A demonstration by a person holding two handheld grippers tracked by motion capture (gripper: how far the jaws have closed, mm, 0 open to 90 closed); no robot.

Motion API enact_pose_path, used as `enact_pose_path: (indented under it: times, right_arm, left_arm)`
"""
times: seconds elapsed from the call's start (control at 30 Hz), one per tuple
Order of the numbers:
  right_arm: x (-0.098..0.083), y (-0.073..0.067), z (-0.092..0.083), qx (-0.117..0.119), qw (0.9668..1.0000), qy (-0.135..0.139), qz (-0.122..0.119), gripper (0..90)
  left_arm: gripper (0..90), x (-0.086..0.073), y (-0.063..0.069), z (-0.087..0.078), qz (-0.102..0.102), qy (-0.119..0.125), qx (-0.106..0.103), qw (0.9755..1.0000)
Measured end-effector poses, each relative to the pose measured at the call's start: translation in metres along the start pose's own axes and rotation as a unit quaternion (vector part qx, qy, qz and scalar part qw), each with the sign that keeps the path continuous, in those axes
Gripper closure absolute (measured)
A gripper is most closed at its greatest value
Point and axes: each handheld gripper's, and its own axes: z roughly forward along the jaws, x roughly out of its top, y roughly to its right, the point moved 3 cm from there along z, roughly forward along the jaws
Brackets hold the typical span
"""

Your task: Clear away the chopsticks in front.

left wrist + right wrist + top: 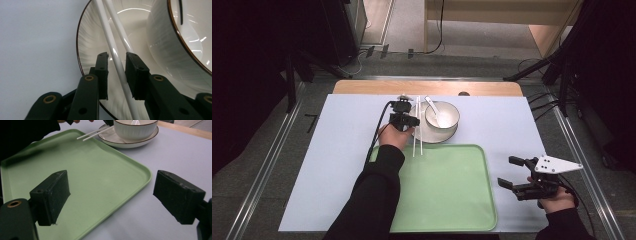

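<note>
Two white chopsticks point(415, 142) lie across the left rim of a white plate point(432, 136), their near ends over the far edge of a green tray point(442, 190). A white bowl point(443, 116) with a white spoon point(432, 106) in it stands on the plate. My left gripper point(412, 121) is at the plate's left edge. In the left gripper view its jaws straddle one chopstick point(110, 37) with a gap on each side, so the gripper point(116, 53) is open. My right gripper point(507, 171) hangs wide open and holds nothing, right of the tray.
A pale blue mat point(342, 150) covers the table, and a wooden strip point(427, 87) shows at its far edge. The right gripper view looks across the tray's corner point(140, 173) toward the bowl point(135, 128). Dark stands and cables surround the table.
</note>
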Motion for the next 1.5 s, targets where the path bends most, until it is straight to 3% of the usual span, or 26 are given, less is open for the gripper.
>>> enact_pose_path:
  times: [0.43, 0.8, 1.07, 1.2, 1.5]
  right_arm:
    - [0.0, 0.0, 0.001, 0.001, 1.0, -0.001, -0.002, 14.0]
    - [0.0, 0.0, 0.001, 0.001, 1.0, -0.001, -0.002, 14.0]
    - [0.0, 0.0, 0.0, 0.001, 1.0, -0.001, -0.002, 14.0]
    - [0.0, -0.001, 0.0, 0.001, 1.0, -0.001, -0.003, 14.0]
    - [-0.001, -0.001, 0.0, 0.0, 1.0, -0.002, -0.004, 14.0]
  left_arm:
    - [80.6, 0.002, -0.003, 0.006, -0.052, 0.003, -0.011, 0.9986]
    - [84.6, 0.003, -0.009, 0.002, -0.064, -0.002, -0.021, 0.9977]
    - [84.7, 0.0, -0.013, -0.03, -0.059, 0.018, -0.05, 0.9968]
    - [84.7, -0.013, -0.017, -0.048, -0.044, 0.021, -0.055, 0.9973]
    - [84.7, -0.049, -0.034, -0.084, -0.031, 0.018, -0.066, 0.9972]
